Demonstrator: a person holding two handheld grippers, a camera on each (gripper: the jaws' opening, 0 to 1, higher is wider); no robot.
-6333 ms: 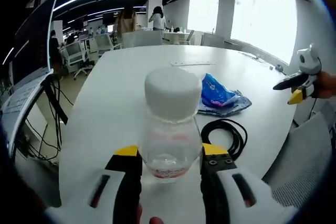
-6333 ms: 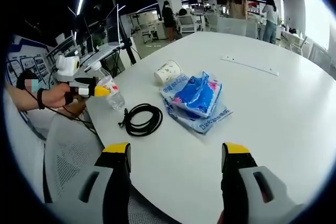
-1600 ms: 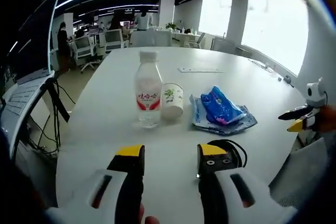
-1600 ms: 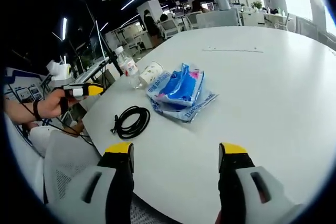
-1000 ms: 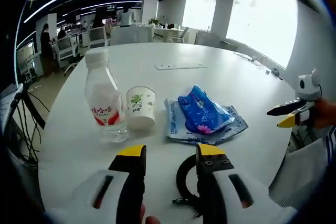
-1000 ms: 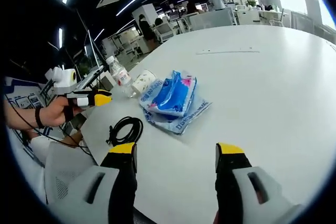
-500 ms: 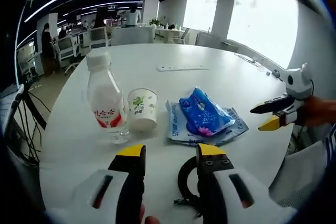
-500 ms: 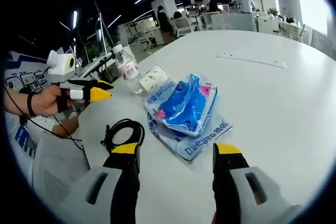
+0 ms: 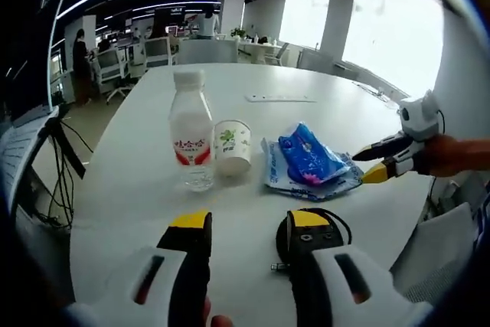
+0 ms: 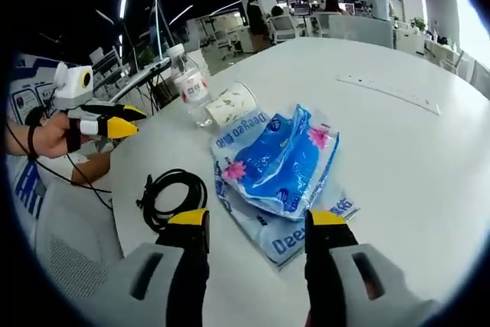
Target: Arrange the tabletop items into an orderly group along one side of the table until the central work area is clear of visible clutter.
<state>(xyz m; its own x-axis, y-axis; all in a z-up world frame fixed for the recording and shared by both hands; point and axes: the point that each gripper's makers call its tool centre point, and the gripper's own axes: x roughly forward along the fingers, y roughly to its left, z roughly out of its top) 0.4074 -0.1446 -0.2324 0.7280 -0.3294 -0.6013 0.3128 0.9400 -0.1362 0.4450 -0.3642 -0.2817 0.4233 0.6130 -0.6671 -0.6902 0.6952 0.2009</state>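
**White bench, 4 kinds of clutter near one edge**

The left gripper (image 9: 243, 223) hangs with fingers apart and bare; the right gripper (image 10: 257, 222) likewise spread, empty, over the blue packets (image 10: 285, 160). Beyond them on the round white bench (image 9: 230, 82): 1 coiled black cable (image 10: 172, 197), 1 water bottle (image 9: 191, 142), 1 paper cup (image 9: 233, 146) just beside it, 2 stacked packets. Open office behind, with desks, chairs, ceiling light strips and bright windows.
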